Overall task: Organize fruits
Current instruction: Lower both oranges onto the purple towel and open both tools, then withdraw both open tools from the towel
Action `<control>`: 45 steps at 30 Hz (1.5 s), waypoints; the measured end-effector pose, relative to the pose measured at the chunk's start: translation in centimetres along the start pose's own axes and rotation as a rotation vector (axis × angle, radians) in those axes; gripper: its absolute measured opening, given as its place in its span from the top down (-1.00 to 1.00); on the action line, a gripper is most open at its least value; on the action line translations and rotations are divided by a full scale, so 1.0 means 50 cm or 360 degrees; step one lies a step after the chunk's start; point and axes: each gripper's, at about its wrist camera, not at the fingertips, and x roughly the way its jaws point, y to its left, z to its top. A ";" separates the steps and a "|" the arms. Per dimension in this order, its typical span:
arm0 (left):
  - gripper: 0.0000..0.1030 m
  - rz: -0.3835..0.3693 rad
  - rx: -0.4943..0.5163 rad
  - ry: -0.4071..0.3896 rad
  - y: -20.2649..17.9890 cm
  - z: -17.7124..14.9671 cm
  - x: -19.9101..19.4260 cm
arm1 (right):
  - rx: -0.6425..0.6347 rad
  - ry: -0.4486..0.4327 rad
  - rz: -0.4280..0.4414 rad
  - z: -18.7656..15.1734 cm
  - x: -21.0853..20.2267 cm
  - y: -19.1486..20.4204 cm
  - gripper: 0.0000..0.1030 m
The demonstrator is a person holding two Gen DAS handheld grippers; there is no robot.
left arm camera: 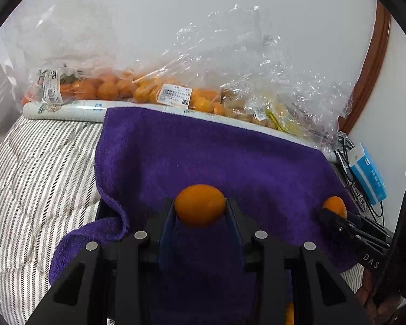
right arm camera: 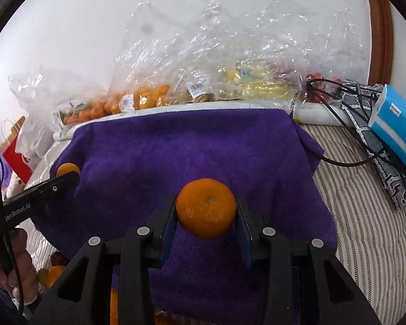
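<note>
My left gripper is shut on a small smooth orange fruit, held above a purple towel. My right gripper is shut on a round mandarin over the same purple towel. In the left wrist view the right gripper shows at the right edge with its mandarin. In the right wrist view the left gripper shows at the left with its fruit. Clear bags of oranges lie behind the towel.
Crinkled plastic bags with yellow fruit lean on the white wall. A blue tissue pack and black cables lie at the right on the striped bedding. A red paper bag stands at the left. More oranges sit low by a hand.
</note>
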 end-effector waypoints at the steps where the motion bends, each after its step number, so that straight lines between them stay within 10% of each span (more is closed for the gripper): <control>1: 0.31 0.0001 -0.0001 0.0012 0.000 -0.001 0.002 | -0.0009 0.0011 -0.0004 -0.001 0.004 0.002 0.21; 21: 0.30 0.0014 -0.0031 0.0109 0.007 -0.009 0.025 | -0.0072 -0.0049 -0.0078 -0.001 -0.017 0.011 -0.02; 45: -0.62 -0.0028 -0.0029 -0.0106 -0.004 0.004 -0.035 | -0.0087 -0.0201 -0.0078 -0.003 -0.066 0.026 -0.27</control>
